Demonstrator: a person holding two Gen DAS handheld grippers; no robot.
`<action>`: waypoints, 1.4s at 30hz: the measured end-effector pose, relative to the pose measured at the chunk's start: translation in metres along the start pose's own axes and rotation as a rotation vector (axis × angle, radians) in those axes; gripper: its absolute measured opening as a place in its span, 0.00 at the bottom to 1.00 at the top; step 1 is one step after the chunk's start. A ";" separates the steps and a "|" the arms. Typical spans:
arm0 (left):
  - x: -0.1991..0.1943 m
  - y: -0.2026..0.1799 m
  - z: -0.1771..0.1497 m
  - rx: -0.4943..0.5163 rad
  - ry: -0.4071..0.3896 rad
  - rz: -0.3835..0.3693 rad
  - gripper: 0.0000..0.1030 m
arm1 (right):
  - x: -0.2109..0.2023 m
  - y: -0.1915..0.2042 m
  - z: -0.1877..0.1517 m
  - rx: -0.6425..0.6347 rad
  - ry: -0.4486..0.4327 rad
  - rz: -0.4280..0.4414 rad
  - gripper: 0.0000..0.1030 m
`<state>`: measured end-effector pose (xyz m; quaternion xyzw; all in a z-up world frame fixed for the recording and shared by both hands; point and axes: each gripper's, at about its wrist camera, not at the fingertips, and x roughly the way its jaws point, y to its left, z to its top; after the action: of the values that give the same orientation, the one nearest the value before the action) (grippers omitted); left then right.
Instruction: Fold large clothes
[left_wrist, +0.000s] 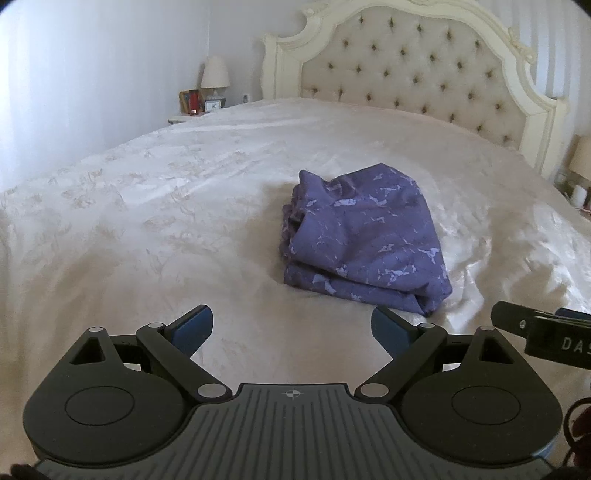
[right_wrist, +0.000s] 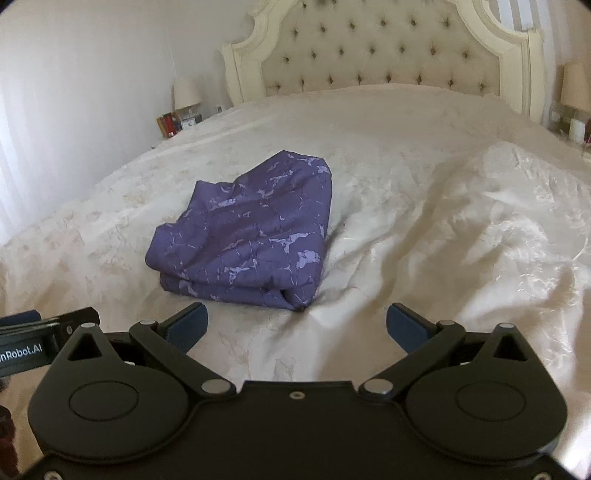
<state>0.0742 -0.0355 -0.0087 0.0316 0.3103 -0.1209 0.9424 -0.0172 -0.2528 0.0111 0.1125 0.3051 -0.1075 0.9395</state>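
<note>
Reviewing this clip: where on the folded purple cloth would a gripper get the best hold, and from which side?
Probably the near edge of the purple cloth, where stacked layers show as a thick lip. Come in low from the front with the open right gripper, jaws above and below the lip. The domed top offers no edge.

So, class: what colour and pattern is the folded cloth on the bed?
Dark purple cloth with pale lilac marbled streaks, clearest in the right wrist view.

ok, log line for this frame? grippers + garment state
left gripper: open, empty | right gripper: open, empty | purple garment: folded bundle on bed, untouched
</note>
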 end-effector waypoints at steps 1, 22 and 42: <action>-0.001 -0.001 0.000 0.003 0.001 0.006 0.91 | -0.001 0.002 0.000 -0.009 -0.008 -0.010 1.00; -0.001 0.000 -0.006 -0.001 0.040 0.034 0.91 | -0.008 0.004 -0.007 0.021 0.000 -0.066 0.99; 0.005 0.001 -0.008 0.005 0.063 0.027 0.91 | -0.003 0.001 -0.010 0.063 0.029 -0.045 0.99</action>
<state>0.0734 -0.0349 -0.0179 0.0417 0.3391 -0.1078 0.9336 -0.0243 -0.2483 0.0051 0.1367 0.3178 -0.1365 0.9283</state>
